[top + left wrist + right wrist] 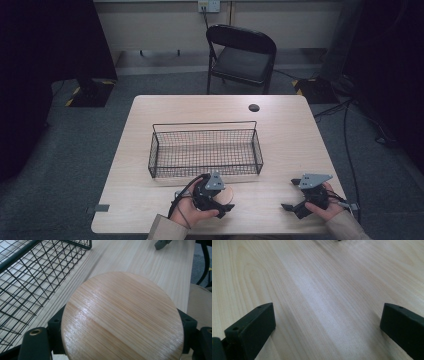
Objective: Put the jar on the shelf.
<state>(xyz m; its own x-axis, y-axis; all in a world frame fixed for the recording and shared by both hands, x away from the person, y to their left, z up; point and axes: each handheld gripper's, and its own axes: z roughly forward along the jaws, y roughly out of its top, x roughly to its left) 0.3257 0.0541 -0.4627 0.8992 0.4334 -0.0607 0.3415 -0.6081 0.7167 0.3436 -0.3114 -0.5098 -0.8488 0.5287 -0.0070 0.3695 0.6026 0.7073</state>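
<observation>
A round, flat bamboo disc sits between the black jaws of my left gripper, and both jaws press against its rim. From above, the disc shows as a pale round edge beside my left gripper, near the table's front edge and just in front of the wire basket. My right gripper rests low at the front right of the table. Its jaws stand wide apart over bare wood, with nothing between them.
A black wire basket stands in the middle of the light wooden table, and its corner lies close to the disc's left. A small dark round spot marks the table's far side. A black folding chair stands beyond.
</observation>
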